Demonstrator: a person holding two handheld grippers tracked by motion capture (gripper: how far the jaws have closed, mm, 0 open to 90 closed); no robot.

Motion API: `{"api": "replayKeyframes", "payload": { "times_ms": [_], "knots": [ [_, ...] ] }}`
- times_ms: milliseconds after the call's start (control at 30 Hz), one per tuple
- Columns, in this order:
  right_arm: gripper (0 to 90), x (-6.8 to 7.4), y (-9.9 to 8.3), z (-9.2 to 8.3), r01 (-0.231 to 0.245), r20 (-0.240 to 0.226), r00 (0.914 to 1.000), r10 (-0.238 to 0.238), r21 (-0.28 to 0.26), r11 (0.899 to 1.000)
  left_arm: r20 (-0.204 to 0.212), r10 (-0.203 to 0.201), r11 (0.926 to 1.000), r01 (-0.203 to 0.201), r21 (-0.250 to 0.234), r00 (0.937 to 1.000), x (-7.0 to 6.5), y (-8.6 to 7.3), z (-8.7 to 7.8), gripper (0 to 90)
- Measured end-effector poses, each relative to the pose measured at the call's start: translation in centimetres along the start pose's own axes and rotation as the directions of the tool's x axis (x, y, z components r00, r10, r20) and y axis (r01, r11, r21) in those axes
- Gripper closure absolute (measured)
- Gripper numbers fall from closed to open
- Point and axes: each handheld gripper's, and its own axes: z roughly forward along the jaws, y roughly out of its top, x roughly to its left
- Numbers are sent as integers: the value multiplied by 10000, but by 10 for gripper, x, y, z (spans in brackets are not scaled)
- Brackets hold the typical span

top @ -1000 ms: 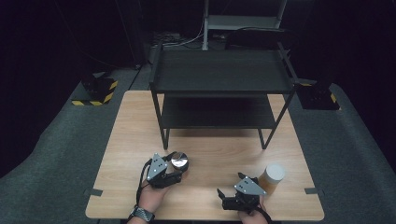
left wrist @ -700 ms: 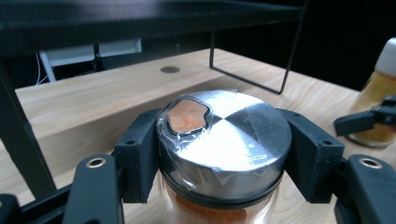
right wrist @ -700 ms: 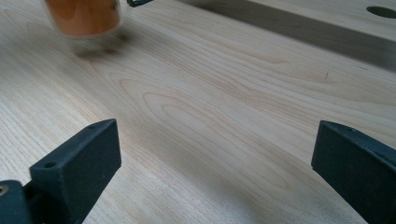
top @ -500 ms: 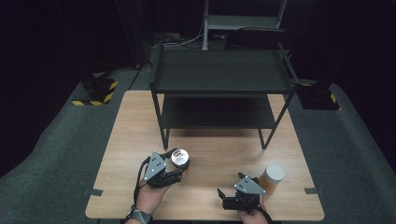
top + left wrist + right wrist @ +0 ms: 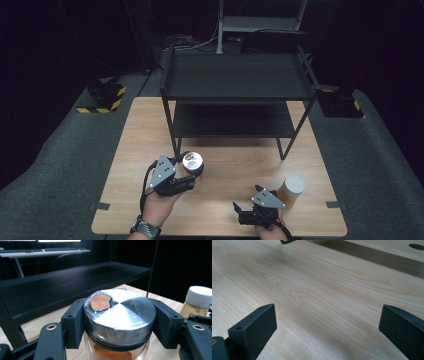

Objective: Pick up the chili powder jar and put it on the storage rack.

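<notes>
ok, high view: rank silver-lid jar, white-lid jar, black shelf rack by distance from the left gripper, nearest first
1. Silver-lid jar: clamped in the left gripper.
2. White-lid jar: on the table, off to the right.
3. Black shelf rack: at the table's far end; its near left leg comes close.

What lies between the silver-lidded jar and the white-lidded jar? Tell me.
Bare wooden table in the high view: nothing sits between the silver-lidded jar and the white-lidded jar.

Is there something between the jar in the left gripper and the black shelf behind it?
Nothing visible: bare table lies between the jar and the shelf; the second jar stands aside, near the right gripper.
</notes>
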Motion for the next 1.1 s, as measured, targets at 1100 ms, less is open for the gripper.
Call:
{"api": "replayKeyframes", "payload": {
  "times_ms": [1100],
  "knots": [
    [9, 0, -1, 0, 13, -6, 10000, -13, -41, 10000, -59, 276, 9872, -282, -1567, 9996, 3, 92, -6, 349]
  ]
}}
